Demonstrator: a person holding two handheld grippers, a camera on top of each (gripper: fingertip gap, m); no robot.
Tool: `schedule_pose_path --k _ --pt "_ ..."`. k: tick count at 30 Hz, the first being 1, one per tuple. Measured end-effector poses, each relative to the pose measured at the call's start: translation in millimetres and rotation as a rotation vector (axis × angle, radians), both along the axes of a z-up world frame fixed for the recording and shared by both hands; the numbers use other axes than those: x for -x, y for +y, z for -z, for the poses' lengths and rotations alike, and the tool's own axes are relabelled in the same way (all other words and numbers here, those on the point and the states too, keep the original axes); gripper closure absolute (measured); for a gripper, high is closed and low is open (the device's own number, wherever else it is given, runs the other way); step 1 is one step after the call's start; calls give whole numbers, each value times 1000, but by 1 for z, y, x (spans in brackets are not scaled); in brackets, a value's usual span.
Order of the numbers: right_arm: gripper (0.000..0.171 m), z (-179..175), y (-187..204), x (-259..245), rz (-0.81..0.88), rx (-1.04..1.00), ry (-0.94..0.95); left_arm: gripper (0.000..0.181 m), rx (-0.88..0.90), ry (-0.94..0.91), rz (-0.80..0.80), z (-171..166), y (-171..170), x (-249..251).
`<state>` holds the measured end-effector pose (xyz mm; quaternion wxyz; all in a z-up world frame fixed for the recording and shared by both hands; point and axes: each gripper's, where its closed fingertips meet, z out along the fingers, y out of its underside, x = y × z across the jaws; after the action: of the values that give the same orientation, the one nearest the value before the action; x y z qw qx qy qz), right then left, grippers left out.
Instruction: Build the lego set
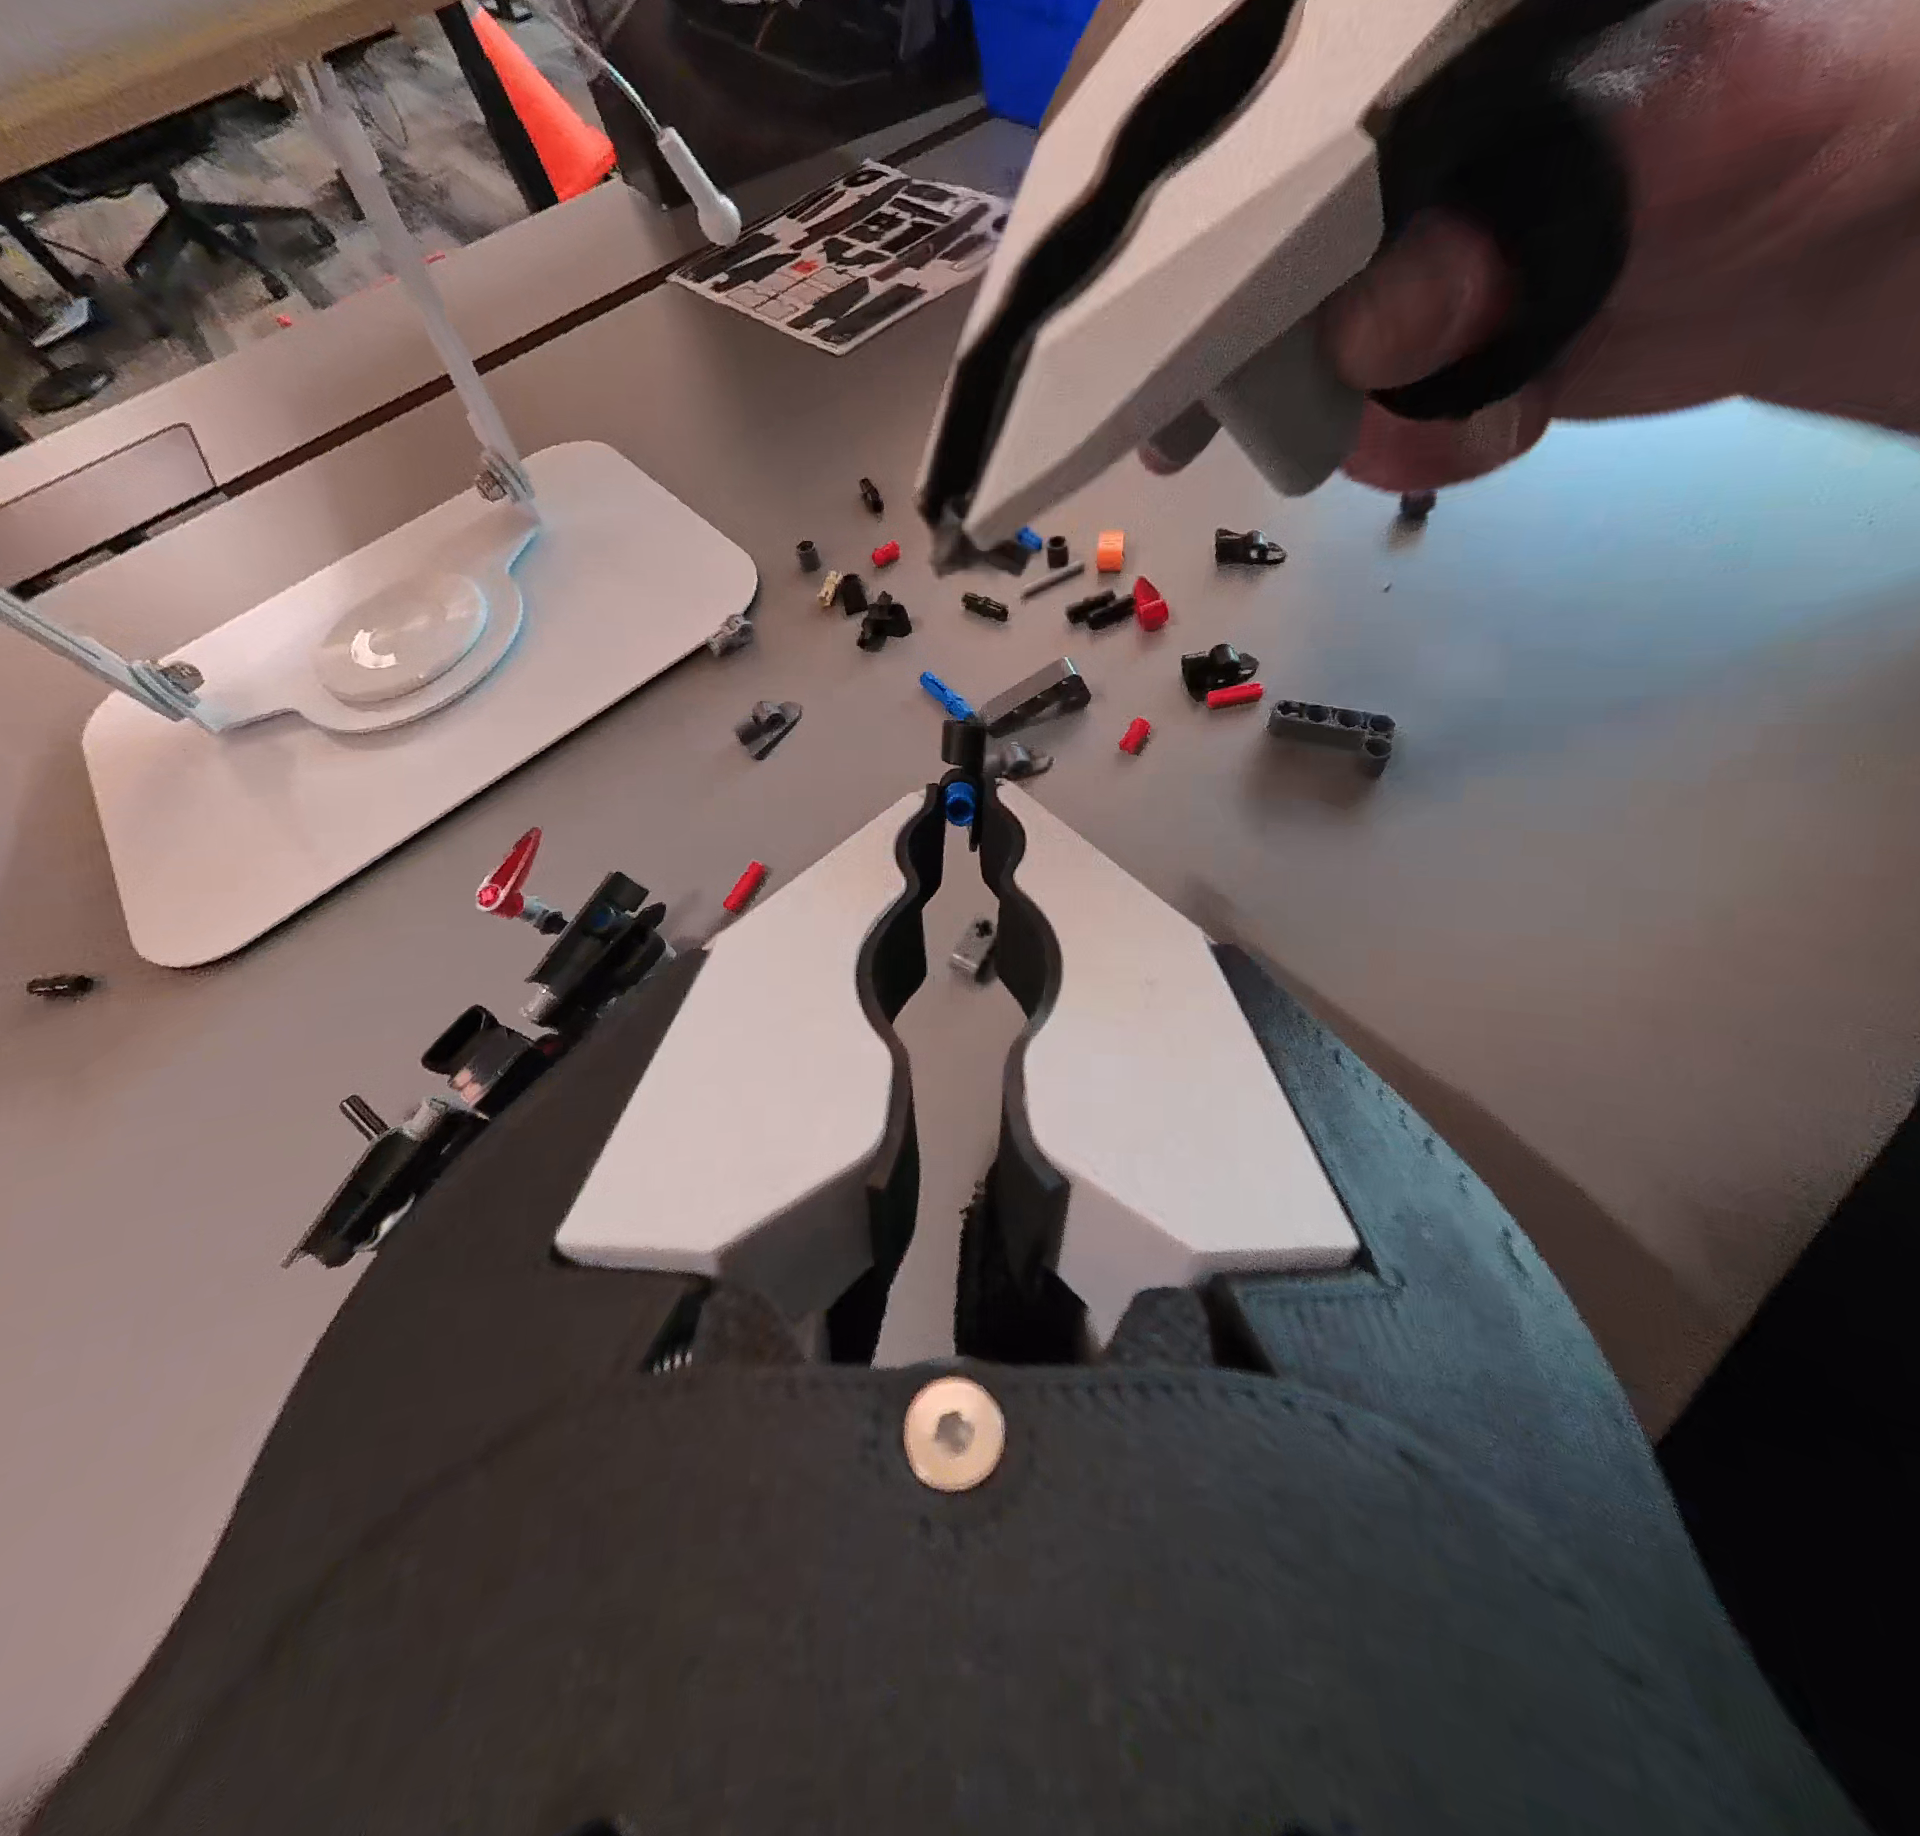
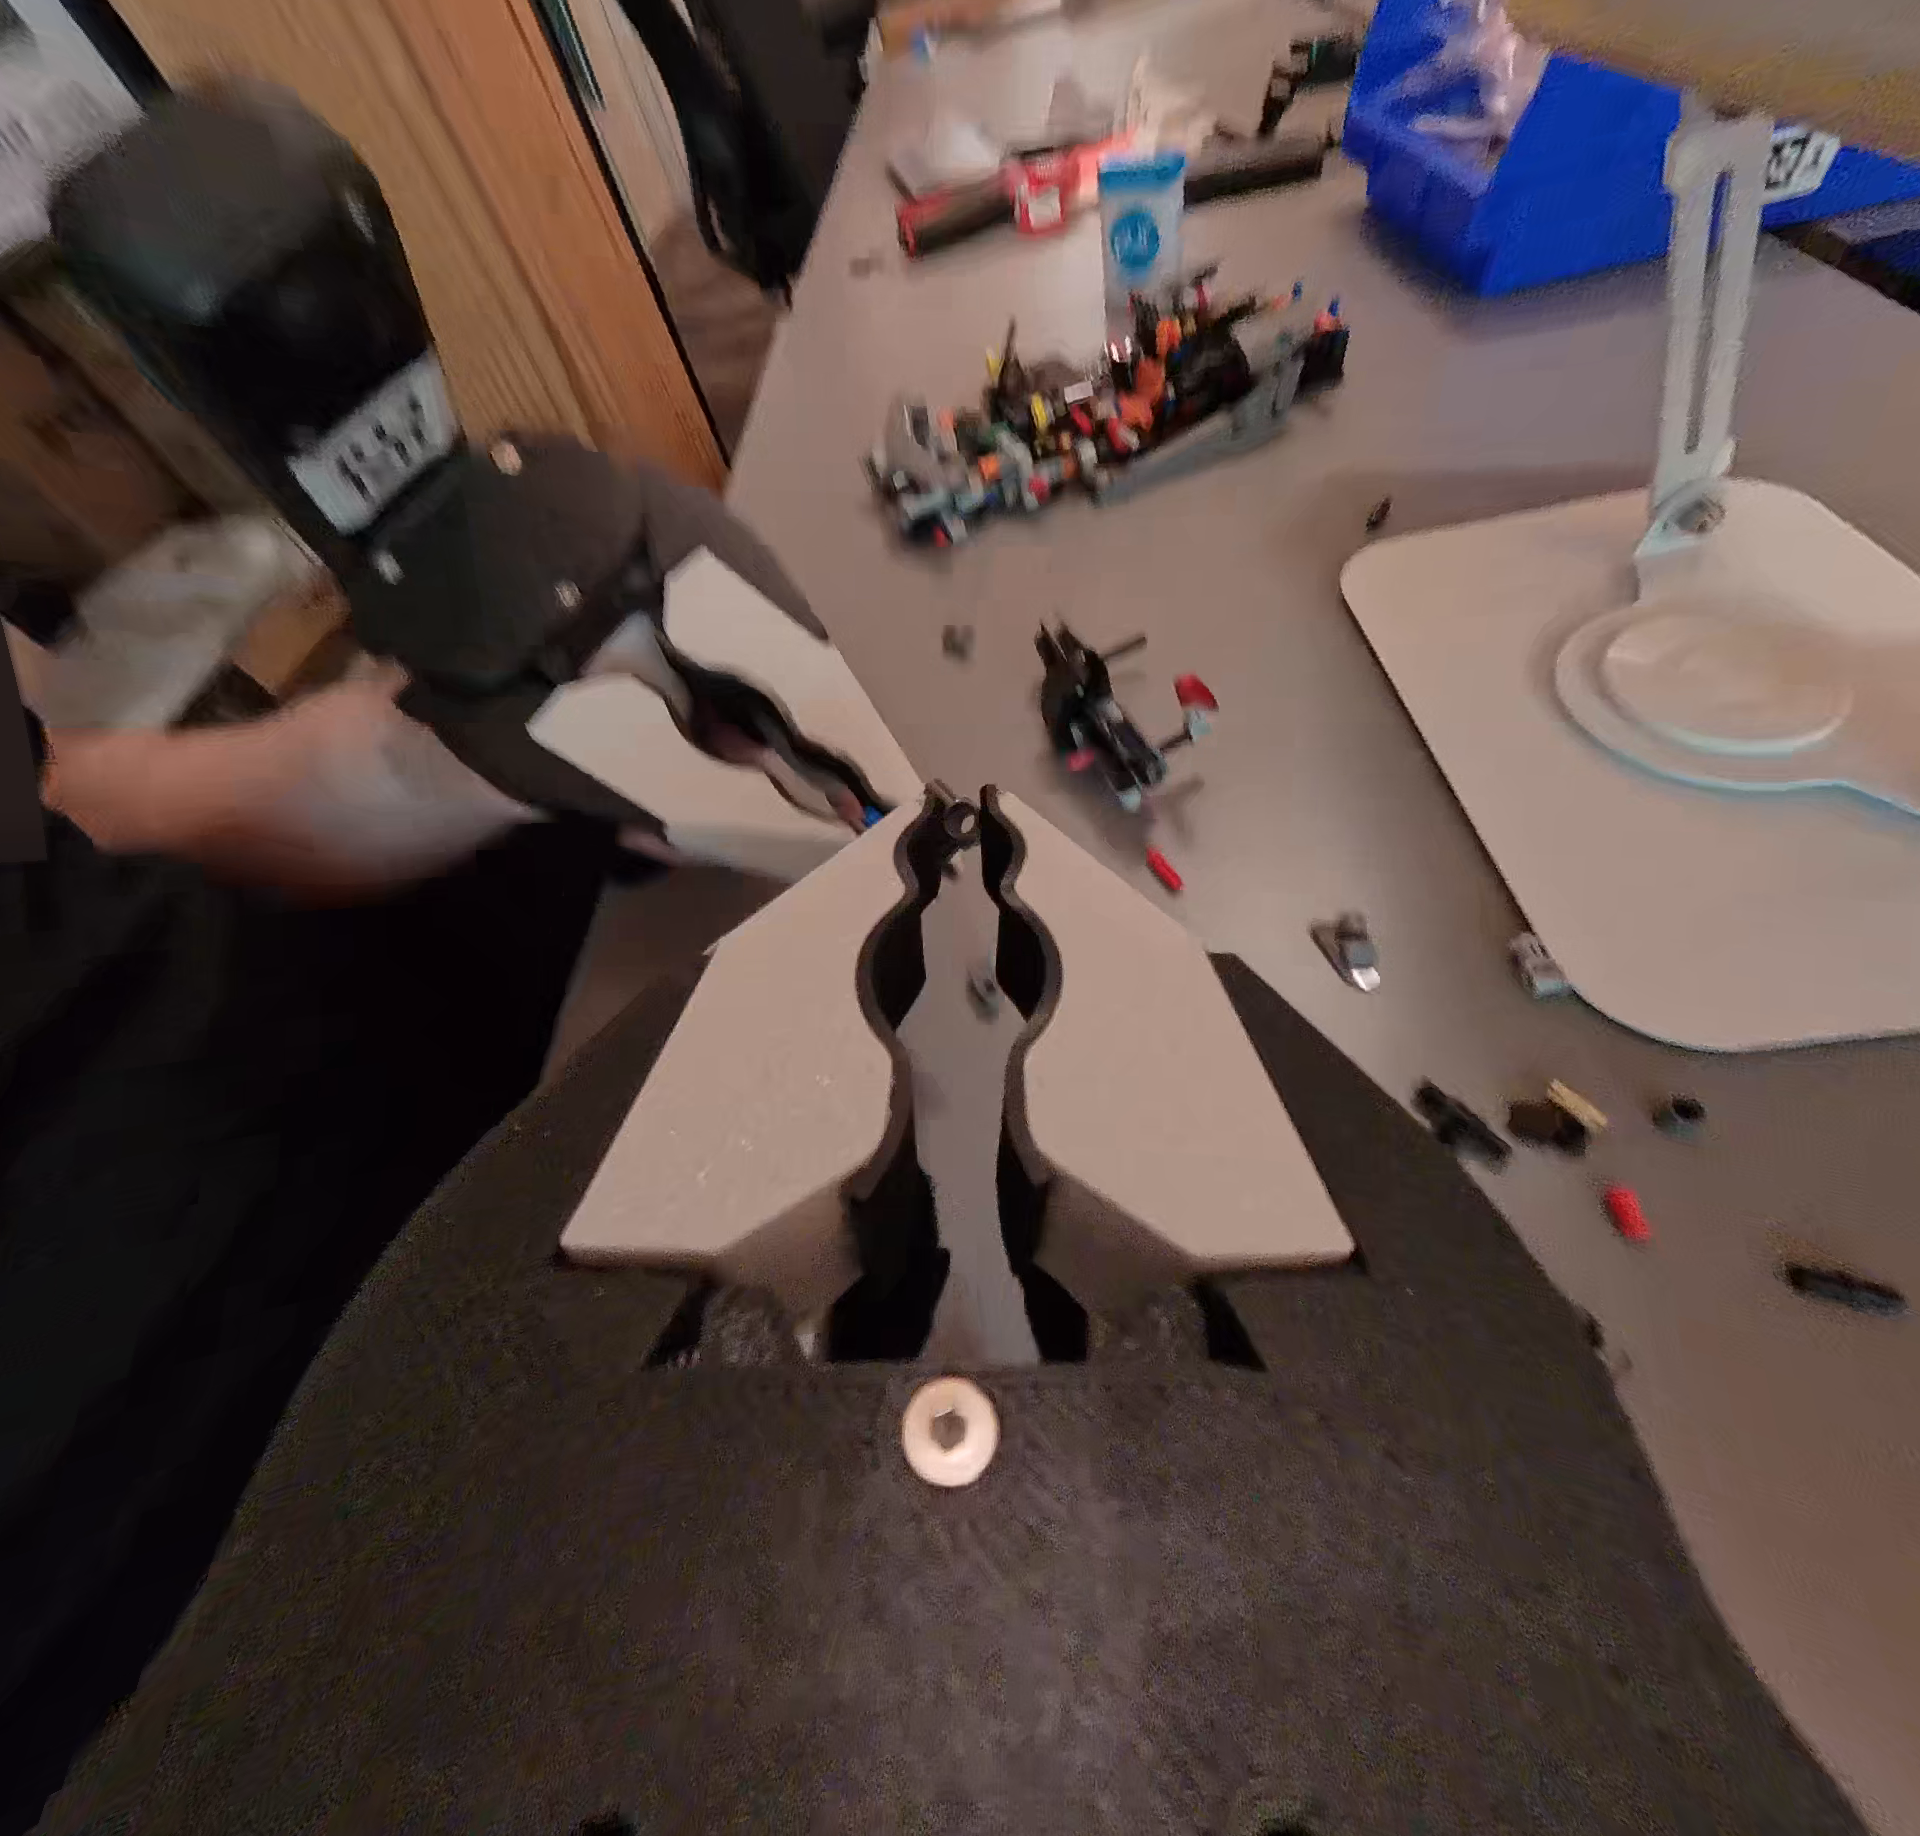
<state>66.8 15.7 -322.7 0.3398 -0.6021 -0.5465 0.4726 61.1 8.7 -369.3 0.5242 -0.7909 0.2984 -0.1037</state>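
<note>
My left gripper (image 1: 961,801) is shut on a blue pin (image 1: 959,802) with a small black connector (image 1: 962,742) on its far end, held above the grey table (image 1: 1558,747). My right gripper (image 2: 961,818) is shut on a small black piece with a hole (image 2: 958,826). In the left wrist view the right gripper (image 1: 948,537) hangs tip-down over several loose pieces (image 1: 1101,607). In the right wrist view the left gripper (image 2: 868,815) comes in from the left, its tips close to mine. A partly built black assembly (image 1: 587,955) lies left of the left gripper and also shows in the right wrist view (image 2: 1101,721).
A white stand base (image 1: 395,685) with a slanted post takes the left of the table; it also shows in the right wrist view (image 2: 1662,747). A sticker sheet (image 1: 847,254) lies at the back. A pile of mixed pieces (image 2: 1101,415) and a blue bin (image 2: 1538,176) sit farther off. There is about 5 cm between the tips of the two grippers. Left tips and right tips are each some 25 cm from the white stand base (image 1: 395,685). It turns up in the right wrist view (image 2: 1617,670) as well.
</note>
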Motion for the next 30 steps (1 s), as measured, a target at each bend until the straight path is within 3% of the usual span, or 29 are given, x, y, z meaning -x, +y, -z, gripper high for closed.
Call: schedule_pose_path --k 8,17,22,30 --pt "168 -14 2 24 43 138 168 177 -14 -291 -5 -27 9 -3" --pt "168 -21 6 23 84 91 236 177 -25 -371 0 -35 10 0" --pt "168 -20 8 24 107 41 222 177 -45 -329 -34 -35 14 1" --pt "168 -38 24 35 218 -106 227 177 -165 -112 -157 -51 34 18"
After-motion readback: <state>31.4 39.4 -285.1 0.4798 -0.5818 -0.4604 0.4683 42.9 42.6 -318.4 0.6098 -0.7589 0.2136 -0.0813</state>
